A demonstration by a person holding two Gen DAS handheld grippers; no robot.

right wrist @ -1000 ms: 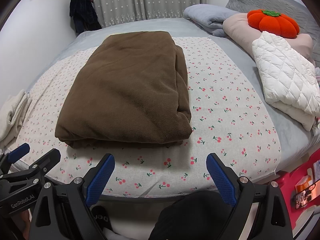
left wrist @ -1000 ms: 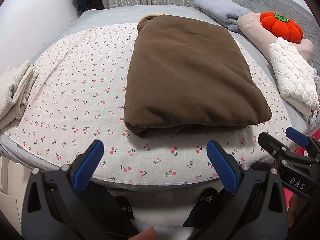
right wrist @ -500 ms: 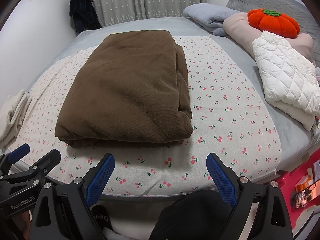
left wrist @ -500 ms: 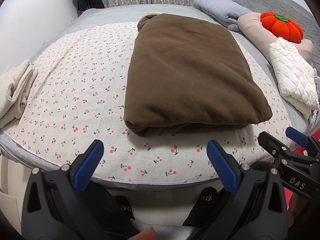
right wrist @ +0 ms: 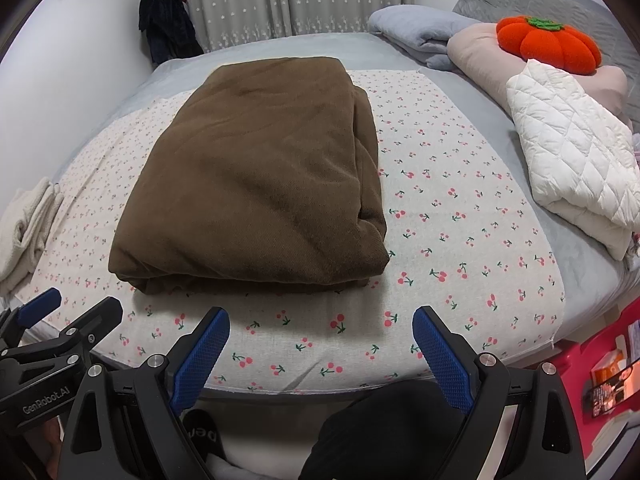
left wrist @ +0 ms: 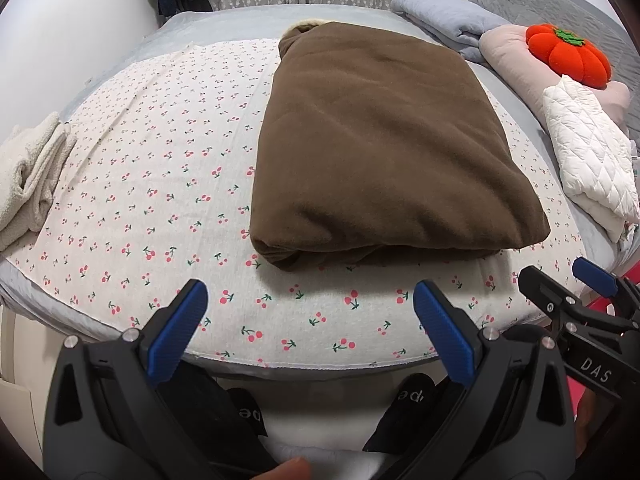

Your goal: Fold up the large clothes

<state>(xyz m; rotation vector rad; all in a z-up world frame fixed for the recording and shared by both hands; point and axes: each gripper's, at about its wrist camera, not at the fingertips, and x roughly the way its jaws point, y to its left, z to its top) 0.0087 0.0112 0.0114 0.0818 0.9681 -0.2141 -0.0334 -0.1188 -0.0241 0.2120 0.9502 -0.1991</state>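
Note:
A large brown garment lies folded into a thick rectangle on the cherry-print sheet of the bed; it also shows in the right wrist view. My left gripper is open and empty, held over the bed's near edge, apart from the garment. My right gripper is open and empty, also at the near edge and clear of the garment. Each gripper shows at the edge of the other's view, the right one and the left one.
A cream towel lies at the bed's left edge. A white quilted garment, a pink pillow with an orange pumpkin cushion and a grey-blue blanket lie on the right. Dark clothes hang by the curtain. My slippered feet are below.
Both grippers have drifted very slightly; the garment sits marginally higher in the views. Nothing was taken hold of or let go.

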